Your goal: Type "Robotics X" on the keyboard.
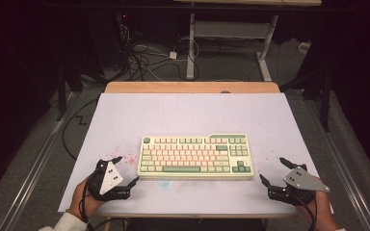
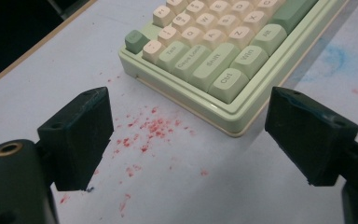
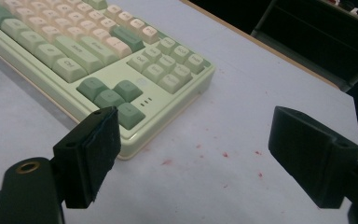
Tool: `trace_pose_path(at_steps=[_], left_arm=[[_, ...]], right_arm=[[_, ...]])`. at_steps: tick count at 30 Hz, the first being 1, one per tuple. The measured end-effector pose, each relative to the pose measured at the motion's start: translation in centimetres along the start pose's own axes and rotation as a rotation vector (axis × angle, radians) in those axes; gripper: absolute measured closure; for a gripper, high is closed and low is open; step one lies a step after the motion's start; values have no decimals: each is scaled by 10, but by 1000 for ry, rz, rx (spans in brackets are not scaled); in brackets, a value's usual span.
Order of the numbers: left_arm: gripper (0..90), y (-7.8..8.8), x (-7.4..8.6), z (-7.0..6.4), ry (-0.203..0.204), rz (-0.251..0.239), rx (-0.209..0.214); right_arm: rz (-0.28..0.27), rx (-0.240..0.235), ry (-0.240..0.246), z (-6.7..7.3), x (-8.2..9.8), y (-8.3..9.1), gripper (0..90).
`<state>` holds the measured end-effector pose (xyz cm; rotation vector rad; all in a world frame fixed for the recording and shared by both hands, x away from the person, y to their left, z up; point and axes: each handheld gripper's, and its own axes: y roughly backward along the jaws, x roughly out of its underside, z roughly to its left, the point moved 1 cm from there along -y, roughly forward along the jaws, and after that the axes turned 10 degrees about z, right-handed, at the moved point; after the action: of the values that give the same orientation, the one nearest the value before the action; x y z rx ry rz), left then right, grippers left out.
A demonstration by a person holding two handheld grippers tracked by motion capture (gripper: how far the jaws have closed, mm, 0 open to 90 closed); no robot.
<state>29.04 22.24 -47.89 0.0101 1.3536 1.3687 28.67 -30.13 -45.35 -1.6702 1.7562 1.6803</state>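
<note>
A pale green keyboard point(image 1: 196, 156) with cream and green keys lies flat in the middle of the white table top point(image 1: 188, 115). My left gripper point(image 1: 125, 169) rests near the keyboard's front left corner point(image 2: 233, 126), open, with nothing between its jaws. To the right of the keyboard, my right gripper point(image 1: 273, 171) is open too, its jaws empty and its view facing the keyboard's front right corner point(image 3: 130, 151) with the arrow keys point(image 3: 112, 100).
Red specks point(image 2: 151, 128) stain the table beside the keyboard's left end, and a few point(image 3: 223, 155) lie by its right end. A faint blue smear point(image 2: 333, 58) marks the surface in front of the keyboard. Table legs and cables point(image 1: 144, 57) stand on the floor beyond the far edge.
</note>
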Motion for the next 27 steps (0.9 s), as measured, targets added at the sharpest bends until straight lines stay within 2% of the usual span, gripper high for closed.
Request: trace_pose_path(at_steps=[2,7,27], left_arm=[[147,0,1,0,-7,7,-1],[147,2,-1,0,-6,-15,2],[146,0,0,0,-5,0,12]], right_arm=[[-9,4,0,1,-1,2,174],[-13,12,1,3,-2,7,174],[-18,4,-1,4,-3,7,173]])
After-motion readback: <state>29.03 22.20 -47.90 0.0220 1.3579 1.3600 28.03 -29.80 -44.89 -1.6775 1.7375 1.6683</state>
